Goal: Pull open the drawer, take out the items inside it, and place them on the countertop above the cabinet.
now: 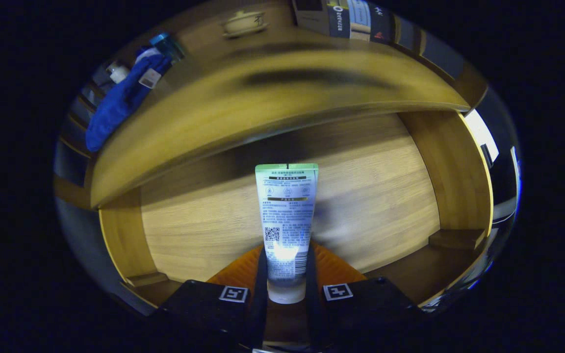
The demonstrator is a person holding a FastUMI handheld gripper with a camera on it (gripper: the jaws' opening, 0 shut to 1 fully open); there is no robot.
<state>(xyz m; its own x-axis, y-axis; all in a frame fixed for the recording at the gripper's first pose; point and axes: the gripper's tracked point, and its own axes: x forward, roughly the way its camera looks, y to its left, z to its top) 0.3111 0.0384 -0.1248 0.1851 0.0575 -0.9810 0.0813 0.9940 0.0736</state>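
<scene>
A white tube with a green end [286,215] stands out ahead between my fingers, its white cap nearest to me. My gripper [286,274] is shut on the tube near its cap, both black fingers [261,279] pressing its sides. The tube hangs over the open wooden drawer [390,186], above the drawer's bare floor. Beyond and above the drawer runs the wooden countertop [272,98] of the cabinet, blurred in the view.
A blue cloth [120,103] and a small white bottle [117,72] lie on the countertop off to the left. A pale bowl [244,23] sits farther back on the countertop. Boxes [346,17] stand at the back right. The drawer's wooden walls [451,166] rise on both sides.
</scene>
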